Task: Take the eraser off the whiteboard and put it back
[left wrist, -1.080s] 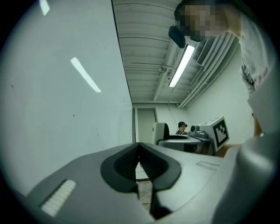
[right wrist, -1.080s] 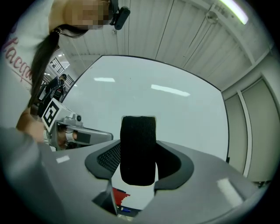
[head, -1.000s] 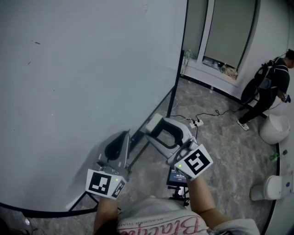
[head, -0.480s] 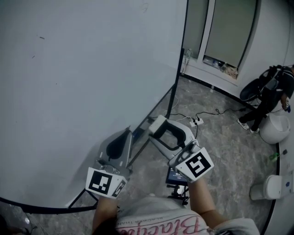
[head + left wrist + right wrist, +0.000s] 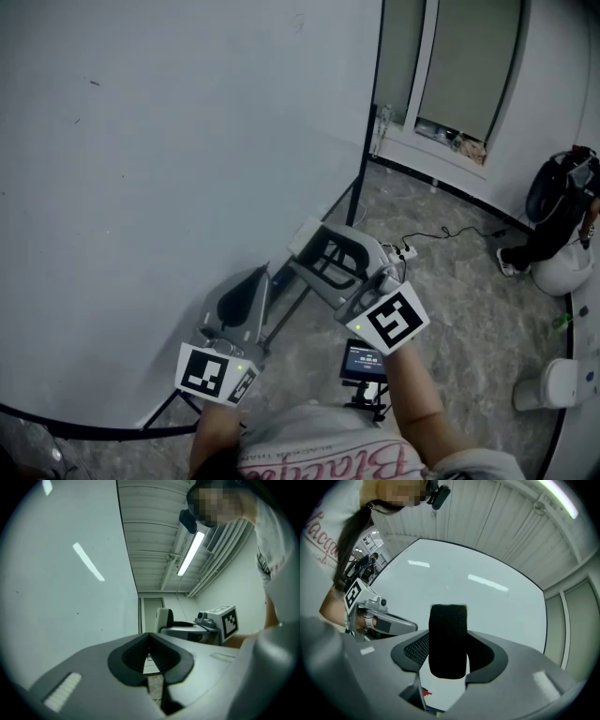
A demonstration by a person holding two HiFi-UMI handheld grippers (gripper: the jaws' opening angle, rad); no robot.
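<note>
The whiteboard fills the left of the head view. The eraser, black felt on a white body, stands upright between the jaws of my right gripper, which is shut on it. In the head view that gripper holds the eraser off the board's lower right corner, apart from the surface. My left gripper hangs low in front of the board's bottom edge. Its jaws meet at the tips with nothing between them. The left gripper view also shows the eraser in the right gripper.
The board's black frame post runs down to the marbled floor. A power strip with cables lies behind the right gripper. A small screen on a stand sits below it. A person and white bins are at far right.
My right gripper has shifted a little left and up with the eraser and rolled slightly. The left gripper has stayed put. The person in the background has moved right.
</note>
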